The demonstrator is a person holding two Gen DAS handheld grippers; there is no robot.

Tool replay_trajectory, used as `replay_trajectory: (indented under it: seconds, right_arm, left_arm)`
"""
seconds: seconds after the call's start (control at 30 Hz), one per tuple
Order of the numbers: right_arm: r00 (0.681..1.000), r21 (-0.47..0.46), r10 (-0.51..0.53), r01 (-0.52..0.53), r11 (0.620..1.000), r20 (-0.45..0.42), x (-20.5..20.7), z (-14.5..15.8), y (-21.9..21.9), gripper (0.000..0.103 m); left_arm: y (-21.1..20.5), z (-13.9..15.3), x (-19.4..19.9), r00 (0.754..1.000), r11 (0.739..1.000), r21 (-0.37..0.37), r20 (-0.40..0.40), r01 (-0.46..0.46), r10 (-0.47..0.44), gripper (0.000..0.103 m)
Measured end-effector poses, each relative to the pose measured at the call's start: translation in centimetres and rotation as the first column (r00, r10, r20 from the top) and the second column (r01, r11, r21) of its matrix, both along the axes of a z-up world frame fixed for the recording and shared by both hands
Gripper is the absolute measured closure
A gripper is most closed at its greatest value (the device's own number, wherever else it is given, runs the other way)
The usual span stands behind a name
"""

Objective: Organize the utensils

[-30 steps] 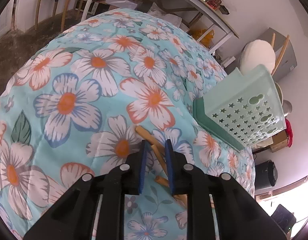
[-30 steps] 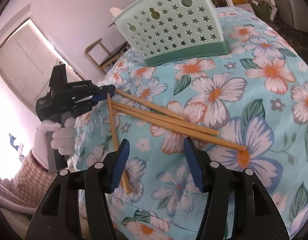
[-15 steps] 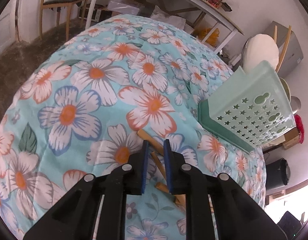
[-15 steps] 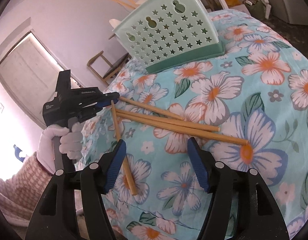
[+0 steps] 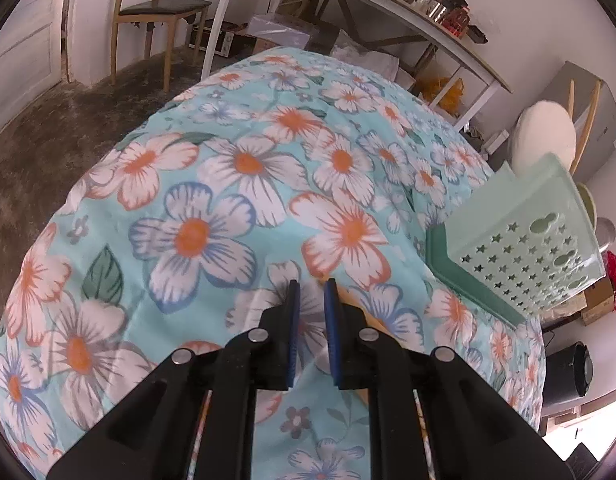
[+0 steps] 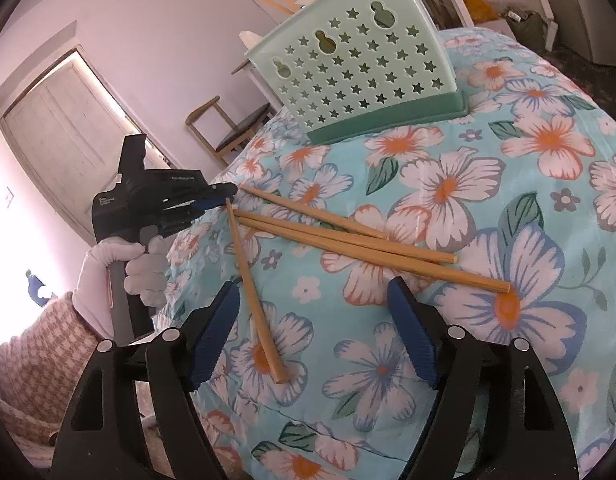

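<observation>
Several wooden chopsticks lie on the flowered cloth. Three of them (image 6: 348, 240) fan out to the right. A fourth chopstick (image 6: 250, 288) runs steeply toward my right gripper. In the right wrist view my left gripper (image 6: 224, 194) pinches that chopstick's far end, jaws nearly together. In its own view the left gripper (image 5: 310, 284) shows only a narrow slit, and the stick is hidden under the fingers. My right gripper (image 6: 313, 286) is opening wide; the steep chopstick passes just inside its left pad, untouched. The mint star-holed basket (image 6: 360, 68) stands beyond; from the left wrist the basket (image 5: 520, 236) is at right.
A white-gloved hand (image 6: 108, 264) with a checked sleeve holds the left gripper. The cloth's edge drops to the floor on the left. A wooden chair (image 5: 160, 8) and a long shelf table (image 5: 388, 12) stand past the table, and another chair (image 6: 228, 128) stands by a door.
The left jaws narrowed and its view tilted up, so the chopstick seen between its pads is now hidden. The right jaws spread wider. The chopsticks stayed put.
</observation>
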State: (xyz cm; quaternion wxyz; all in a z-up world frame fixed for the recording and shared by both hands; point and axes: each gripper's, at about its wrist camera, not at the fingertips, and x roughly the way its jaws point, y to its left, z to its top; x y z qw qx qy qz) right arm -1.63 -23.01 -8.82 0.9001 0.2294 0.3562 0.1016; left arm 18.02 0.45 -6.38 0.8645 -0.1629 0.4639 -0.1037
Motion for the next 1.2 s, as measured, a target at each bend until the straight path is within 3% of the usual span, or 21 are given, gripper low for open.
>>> replay_trajectory:
  seconds: [0.43,0.77,1.0,1.2]
  right_arm:
    - [1.000,-0.001,-0.011,0.011,1.000,-0.023,0.7,0.1,0.6,0.020]
    - [0.998,0.021,-0.030,0.032,0.999,-0.054,1.2,0.2,0.4,0.020]
    - [0.997,0.031,-0.036,0.039,0.999,-0.074,1.5,0.3,0.3,0.020]
    - [0.996,0.012,-0.042,0.043,0.999,-0.076,2.0,0.3,0.9,0.016]
  left_arm:
    - [1.3,1.4,-1.1,0.996,0.988,-0.139,0.074,0.066,-0.057,0.092]
    - [1.4,1.5,-2.8,0.985,0.947,-0.278,0.099,0.163,-0.140,0.091]
    - [2.5,0.4,-3.3,0.986,0.933,-0.318,0.079,0.166,-0.149,0.070]
    - [3.8,0.3,-4.1,0.981,0.912,-0.361,0.089,0.194,-0.174,0.063]
